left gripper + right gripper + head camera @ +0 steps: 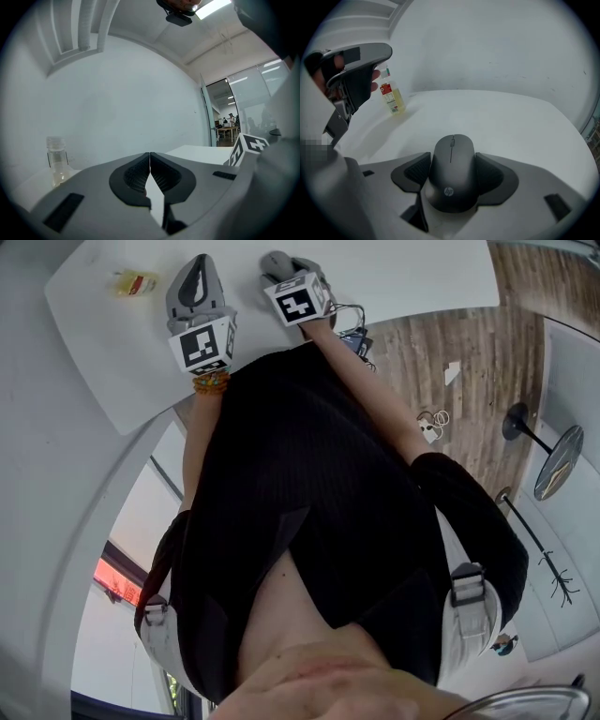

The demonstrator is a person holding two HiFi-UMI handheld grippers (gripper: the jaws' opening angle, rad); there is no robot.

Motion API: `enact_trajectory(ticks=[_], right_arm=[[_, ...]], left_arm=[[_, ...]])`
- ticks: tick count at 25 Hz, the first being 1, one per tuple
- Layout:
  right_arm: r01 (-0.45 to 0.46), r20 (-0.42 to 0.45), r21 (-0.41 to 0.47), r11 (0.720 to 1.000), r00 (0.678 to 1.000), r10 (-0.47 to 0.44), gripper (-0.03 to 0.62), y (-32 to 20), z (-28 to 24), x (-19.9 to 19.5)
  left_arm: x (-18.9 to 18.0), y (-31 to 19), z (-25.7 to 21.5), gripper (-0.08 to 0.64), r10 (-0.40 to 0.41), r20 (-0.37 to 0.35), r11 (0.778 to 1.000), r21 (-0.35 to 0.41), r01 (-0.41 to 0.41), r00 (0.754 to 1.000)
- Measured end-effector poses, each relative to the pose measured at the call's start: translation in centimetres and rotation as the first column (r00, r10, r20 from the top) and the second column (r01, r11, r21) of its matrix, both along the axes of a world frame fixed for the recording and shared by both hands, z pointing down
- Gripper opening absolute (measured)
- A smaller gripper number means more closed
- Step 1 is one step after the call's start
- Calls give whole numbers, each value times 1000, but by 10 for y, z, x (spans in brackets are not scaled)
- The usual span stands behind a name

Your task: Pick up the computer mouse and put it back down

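A dark grey computer mouse (451, 161) sits between the two black pads of my right gripper (452, 172), which is shut on its sides. The frames do not show whether the mouse rests on the white table (511, 122) or hangs just above it. In the head view the mouse (274, 259) shows at the tip of my right gripper (281, 273) over the table's far part. My left gripper (149, 174) is shut on nothing, its pads meeting. It hovers to the left of the right one, as the head view's left gripper (199, 268) shows.
A small bottle of yellowish liquid (392, 96) stands on the table at the left, beyond my left gripper (356, 70); it also shows as the bottle (136, 283) and bottle (57, 161). The table's near edge (122, 418) runs below the grippers. A white wall lies behind.
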State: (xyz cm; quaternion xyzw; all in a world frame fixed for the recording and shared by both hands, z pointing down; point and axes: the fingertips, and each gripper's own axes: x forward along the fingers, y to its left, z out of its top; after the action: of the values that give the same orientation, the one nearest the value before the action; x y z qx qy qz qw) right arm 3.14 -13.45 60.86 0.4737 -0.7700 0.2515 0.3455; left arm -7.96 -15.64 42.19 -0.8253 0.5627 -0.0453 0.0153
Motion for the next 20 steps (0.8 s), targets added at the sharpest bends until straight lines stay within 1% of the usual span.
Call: enact_trajectory(ticks=[15, 20], right_arm=[[33, -8, 5, 999, 999, -33, 285, -1, 1, -2], [48, -10, 42, 998, 999, -48, 287, -1, -2, -3]], left_arm=[[2, -2, -1, 14, 8, -16, 1000, 0, -8, 1000], [1, -3, -1, 14, 8, -20, 1000, 1, -8, 1000]])
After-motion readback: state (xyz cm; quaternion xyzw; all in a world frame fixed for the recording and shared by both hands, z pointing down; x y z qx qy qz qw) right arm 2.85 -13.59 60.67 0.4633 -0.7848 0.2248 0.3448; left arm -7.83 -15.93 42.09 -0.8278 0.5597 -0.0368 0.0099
